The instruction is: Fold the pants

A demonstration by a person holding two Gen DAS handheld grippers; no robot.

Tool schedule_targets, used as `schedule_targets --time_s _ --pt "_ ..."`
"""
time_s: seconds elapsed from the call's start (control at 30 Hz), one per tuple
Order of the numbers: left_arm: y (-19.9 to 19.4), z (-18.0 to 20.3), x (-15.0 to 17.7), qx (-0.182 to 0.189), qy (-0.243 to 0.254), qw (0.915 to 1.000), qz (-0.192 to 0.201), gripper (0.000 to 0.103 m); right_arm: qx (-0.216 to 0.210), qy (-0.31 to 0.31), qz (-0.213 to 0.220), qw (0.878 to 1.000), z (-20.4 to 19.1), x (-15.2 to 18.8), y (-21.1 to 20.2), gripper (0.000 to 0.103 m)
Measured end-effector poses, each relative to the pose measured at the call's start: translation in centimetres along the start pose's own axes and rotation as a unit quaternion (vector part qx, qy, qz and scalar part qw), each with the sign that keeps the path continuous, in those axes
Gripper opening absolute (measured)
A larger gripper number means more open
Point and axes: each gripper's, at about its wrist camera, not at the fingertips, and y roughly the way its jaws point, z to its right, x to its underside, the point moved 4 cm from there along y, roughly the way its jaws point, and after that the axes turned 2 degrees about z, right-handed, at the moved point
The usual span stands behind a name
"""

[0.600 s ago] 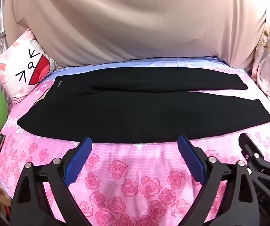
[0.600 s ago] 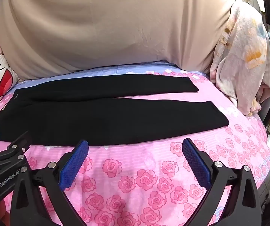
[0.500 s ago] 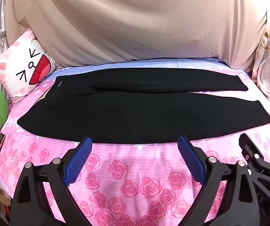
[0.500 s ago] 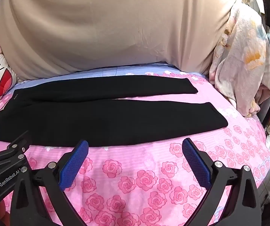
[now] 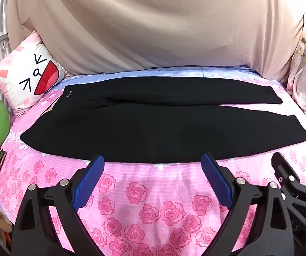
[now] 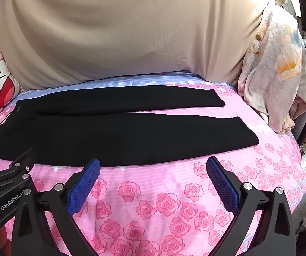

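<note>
A pair of black fabric pants (image 5: 163, 128) lies flat across the pink rose-print bedsheet (image 5: 135, 194), waistband left, legs slightly parted toward the right. Both the left gripper (image 5: 153, 164) and right gripper (image 6: 153, 166) hover near its near edge, jaws wide, holding nothing.

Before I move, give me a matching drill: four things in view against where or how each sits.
Things:
1. black pants
2. cat-face pillow
3. left tool
4. floral blanket

States:
A. heaped at the bed's right end
B. open, above the rose sheet
C. spread flat, legs apart
D. propped at the bed's left end

Pairs: 1-C, 2-D, 3-B, 4-A
</note>
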Motion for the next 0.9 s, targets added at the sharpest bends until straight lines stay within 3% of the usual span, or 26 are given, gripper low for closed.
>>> schedule_targets --time_s 0.9 --pt "0.44 -0.26 0.10 -0.005 0.000 1.0000 0.000 0.090 0.000 -0.001 0.001 1.000 -0.13 0.42 0.45 0.098"
